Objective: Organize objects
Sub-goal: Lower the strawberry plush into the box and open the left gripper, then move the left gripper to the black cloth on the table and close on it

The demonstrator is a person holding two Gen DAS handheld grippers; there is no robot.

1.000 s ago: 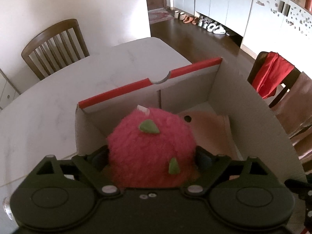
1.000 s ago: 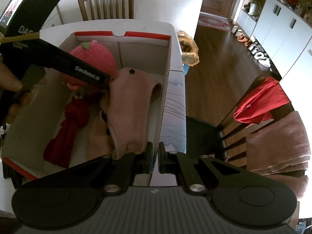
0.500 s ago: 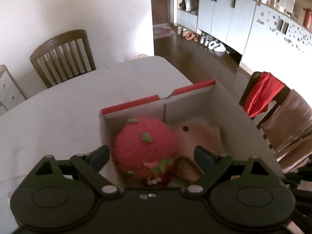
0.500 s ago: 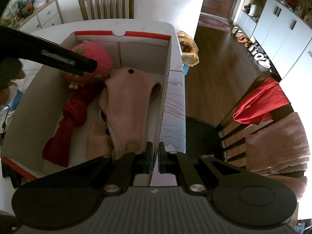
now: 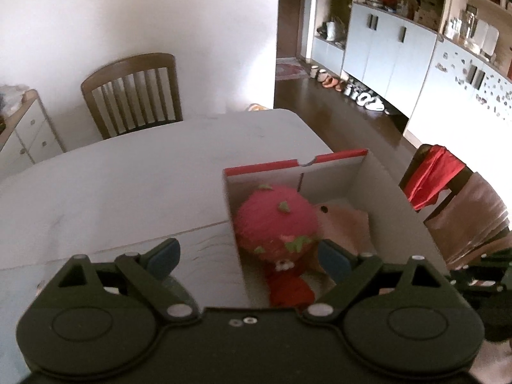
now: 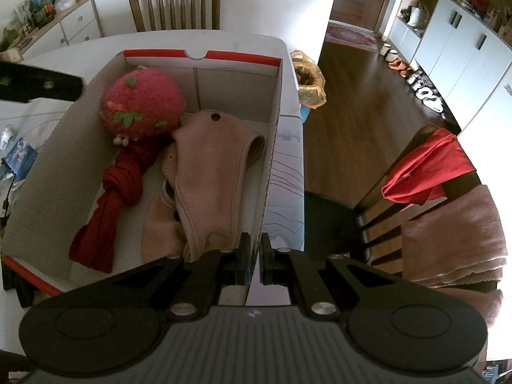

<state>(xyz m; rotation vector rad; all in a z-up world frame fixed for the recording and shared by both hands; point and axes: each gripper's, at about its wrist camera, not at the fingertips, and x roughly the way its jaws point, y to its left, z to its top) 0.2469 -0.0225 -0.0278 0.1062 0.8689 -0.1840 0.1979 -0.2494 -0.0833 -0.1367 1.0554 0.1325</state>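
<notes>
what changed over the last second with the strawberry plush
The left gripper let go of the strawberry plush, opened, and drew back out of the cardboard box. The plush now lies in the far left corner. The right gripper stayed clamped on the box wall.

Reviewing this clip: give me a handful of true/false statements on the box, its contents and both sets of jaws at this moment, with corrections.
1. The strawberry plush lies inside the cardboard box. True.
2. The left gripper has its jaws clamped on the plush. False: the jaws stand open, holding nothing.
3. The right gripper has its jaws closed on the box's side wall. True.
4. The pink fleece garment hangs over a chair. False: it lies in the box beside the plush.
5. A dark red knotted cloth lies in the box. True.
</notes>
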